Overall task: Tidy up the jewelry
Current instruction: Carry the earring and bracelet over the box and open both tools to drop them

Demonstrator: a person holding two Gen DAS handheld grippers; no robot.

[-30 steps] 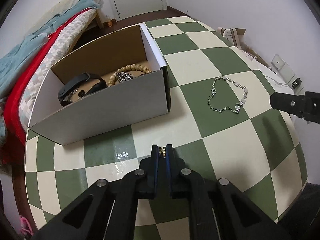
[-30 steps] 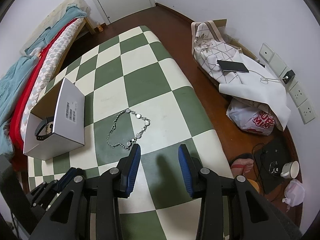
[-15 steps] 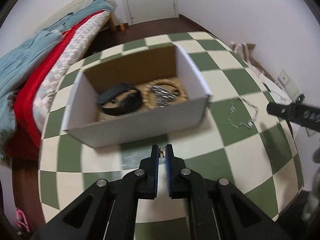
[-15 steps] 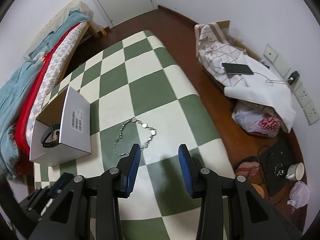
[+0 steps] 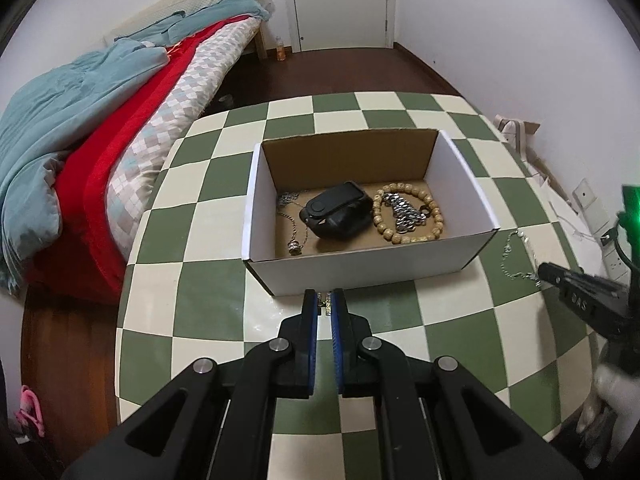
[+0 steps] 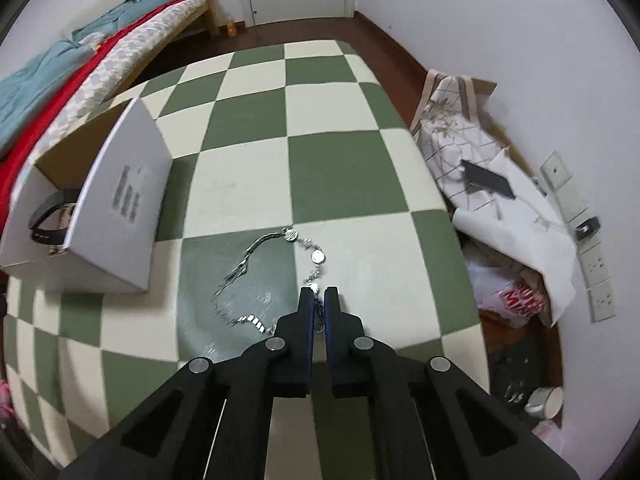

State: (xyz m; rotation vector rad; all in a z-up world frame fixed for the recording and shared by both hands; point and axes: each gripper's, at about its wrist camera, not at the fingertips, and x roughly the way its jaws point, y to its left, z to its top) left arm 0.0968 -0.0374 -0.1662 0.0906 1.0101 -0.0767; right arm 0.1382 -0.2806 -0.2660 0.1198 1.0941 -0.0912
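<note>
A white cardboard box stands open on the green-and-cream checked table. Inside lie a black band, a wooden bead bracelet with a metal chain in it, and a thin pendant chain. My left gripper is shut on a small gold piece of jewelry, just in front of the box's near wall. A silver coin bracelet lies on the table right of the box. My right gripper is shut on the bracelet's near end; it also shows in the left wrist view.
A bed with red and teal blankets runs along the table's left side. On the floor to the right are a patterned cloth with a phone, a plastic bag and a mug. Wall sockets sit low on the right wall.
My right gripper has dropped to the silver bracelet and closed on its near end. My left gripper, still shut, has swung round to face the box's open top squarely.
</note>
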